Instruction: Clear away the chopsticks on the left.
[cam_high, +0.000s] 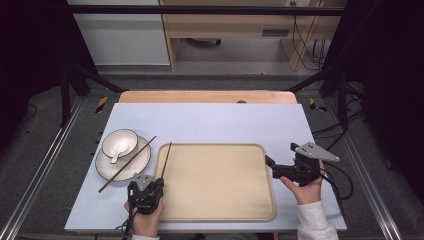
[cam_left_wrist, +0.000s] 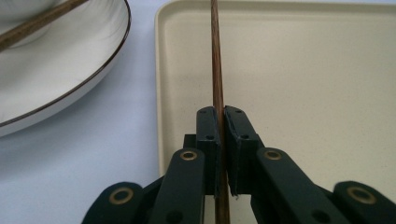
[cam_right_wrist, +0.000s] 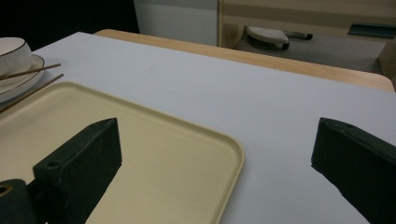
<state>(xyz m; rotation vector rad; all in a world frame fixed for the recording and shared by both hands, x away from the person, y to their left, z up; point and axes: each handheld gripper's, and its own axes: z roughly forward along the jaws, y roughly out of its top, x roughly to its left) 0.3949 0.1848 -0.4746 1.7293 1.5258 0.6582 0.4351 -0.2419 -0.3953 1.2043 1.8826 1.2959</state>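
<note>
Left tongs pinch one slim, stiff, light, likely slippery chopstick near its end, over the tray rim's left edge; right tongs stand spread, empty.

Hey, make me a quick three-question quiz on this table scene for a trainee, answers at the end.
1. True or false: the left claw is shut on a chopstick.
2. Where does the other chopstick rest? A) flat in the tray B) across the plate, against the bowl C) in the right claw
3. Fill in: the right claw stands ____ near the right edge of the tray.

Key
1. True: the pads clamp the stick, which points out over the tray's left edge.
2. B: it lies across the plate, touching the bowl that holds the spoon.
3. Open, holding nothing.
</note>
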